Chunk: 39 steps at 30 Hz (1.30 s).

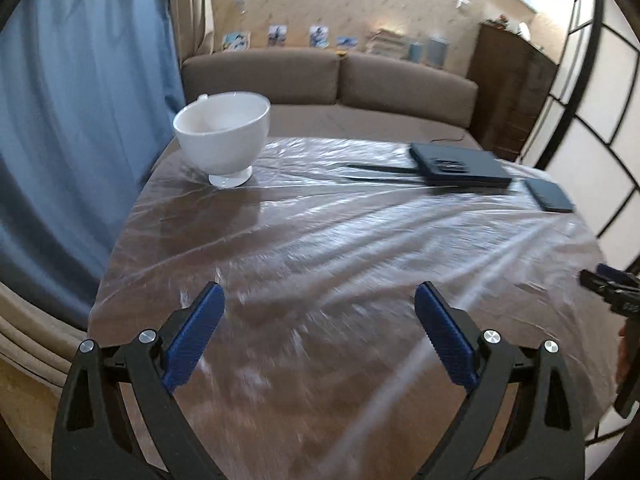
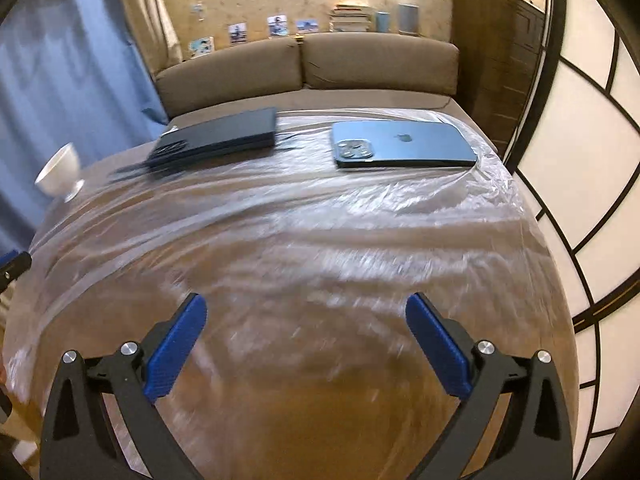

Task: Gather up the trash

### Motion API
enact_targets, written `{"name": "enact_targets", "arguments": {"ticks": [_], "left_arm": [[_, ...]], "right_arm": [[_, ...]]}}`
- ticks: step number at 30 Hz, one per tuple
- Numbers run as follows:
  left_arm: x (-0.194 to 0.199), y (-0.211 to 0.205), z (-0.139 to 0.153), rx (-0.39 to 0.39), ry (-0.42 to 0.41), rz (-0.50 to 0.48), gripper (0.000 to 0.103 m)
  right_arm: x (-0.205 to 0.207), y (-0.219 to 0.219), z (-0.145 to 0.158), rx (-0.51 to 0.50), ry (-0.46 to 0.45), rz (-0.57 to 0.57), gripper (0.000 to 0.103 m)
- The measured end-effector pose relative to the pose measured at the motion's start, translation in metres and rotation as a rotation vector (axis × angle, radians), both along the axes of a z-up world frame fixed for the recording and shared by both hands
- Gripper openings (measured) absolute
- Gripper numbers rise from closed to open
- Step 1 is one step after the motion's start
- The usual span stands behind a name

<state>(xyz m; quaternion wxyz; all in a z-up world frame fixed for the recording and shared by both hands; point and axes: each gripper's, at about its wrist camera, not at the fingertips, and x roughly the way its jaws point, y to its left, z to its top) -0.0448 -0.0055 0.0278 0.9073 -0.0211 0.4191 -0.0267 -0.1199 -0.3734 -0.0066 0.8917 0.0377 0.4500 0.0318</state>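
A crinkled clear plastic sheet (image 1: 340, 216) lies spread over the round brown table (image 1: 132, 208); it also shows in the right wrist view (image 2: 320, 216). My left gripper (image 1: 320, 300) is open and empty above the sheet's near part. My right gripper (image 2: 306, 312) is open and empty above the sheet too. The right gripper's tip shows at the right edge of the left wrist view (image 1: 612, 292). No other loose trash is visible.
A white footed cup (image 1: 224, 136) stands at the table's far left, also in the right wrist view (image 2: 60, 172). A dark flat case (image 2: 224, 136) and a blue phone (image 2: 400, 144) lie at the far side. A brown sofa (image 1: 320, 76), blue curtain (image 1: 80, 120) and a panelled screen (image 2: 580, 160) surround the table.
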Motion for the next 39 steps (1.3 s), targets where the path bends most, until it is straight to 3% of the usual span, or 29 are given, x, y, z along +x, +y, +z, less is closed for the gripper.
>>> {"name": "enact_targets", "arguments": {"ticks": [9, 13, 39], "left_arm": [[0.028, 0.016, -0.028, 0.047, 0.085, 0.046, 0.097], [0.03, 0.014, -0.029, 0.063, 0.093, 0.046, 0.101], [0.035, 0.013, -0.03, 0.06, 0.096, 0.043, 0.102]], "right_arm": [[0.035, -0.021, -0.022, -0.09, 0.017, -0.039, 0.098], [0.033, -0.021, -0.024, -0.089, 0.005, -0.047, 0.099], [0.03, -0.019, -0.025, -0.092, 0.006, -0.052, 0.099]]}}
